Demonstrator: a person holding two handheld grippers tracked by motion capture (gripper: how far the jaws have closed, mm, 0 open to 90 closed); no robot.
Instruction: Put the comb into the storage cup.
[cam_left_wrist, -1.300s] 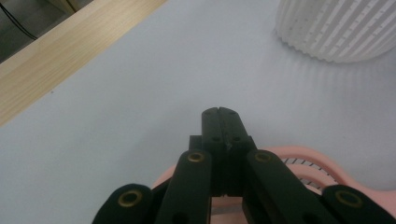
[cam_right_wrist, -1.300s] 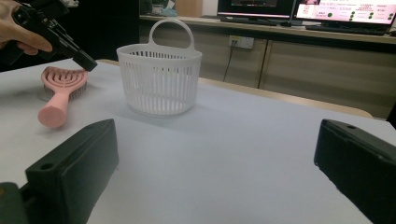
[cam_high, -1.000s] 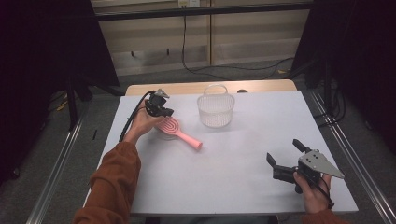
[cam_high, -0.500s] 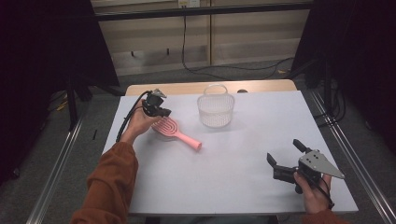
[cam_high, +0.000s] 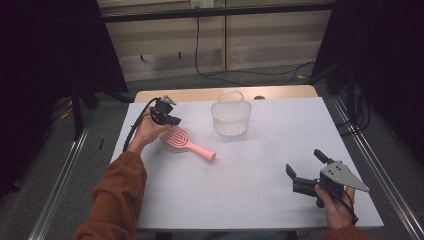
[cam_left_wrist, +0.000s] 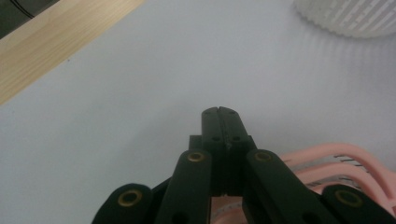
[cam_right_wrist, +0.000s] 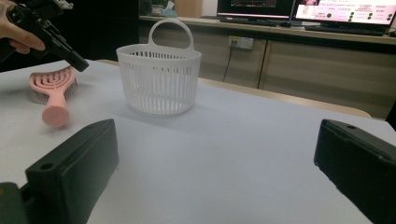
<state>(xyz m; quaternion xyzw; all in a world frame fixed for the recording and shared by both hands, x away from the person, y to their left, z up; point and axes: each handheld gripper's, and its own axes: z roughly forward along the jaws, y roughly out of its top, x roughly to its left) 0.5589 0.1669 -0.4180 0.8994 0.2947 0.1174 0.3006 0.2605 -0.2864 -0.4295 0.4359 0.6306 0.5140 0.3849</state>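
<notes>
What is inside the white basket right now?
Nothing shows inside the white basket: from the high view its bottom looks bare, and the right gripper view shows nothing through the slatted wall. The pink hairbrush lies outside it on the table, under the shut left gripper.

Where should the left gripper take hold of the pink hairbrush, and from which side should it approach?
Probably the handle: the pink hairbrush lies flat, its narrow straight handle pointing away from the white basket with bare table on both sides. The vented head looks too wide. Come from above, jaws across the handle. The left gripper is shut over the head, so it must open first.
</notes>
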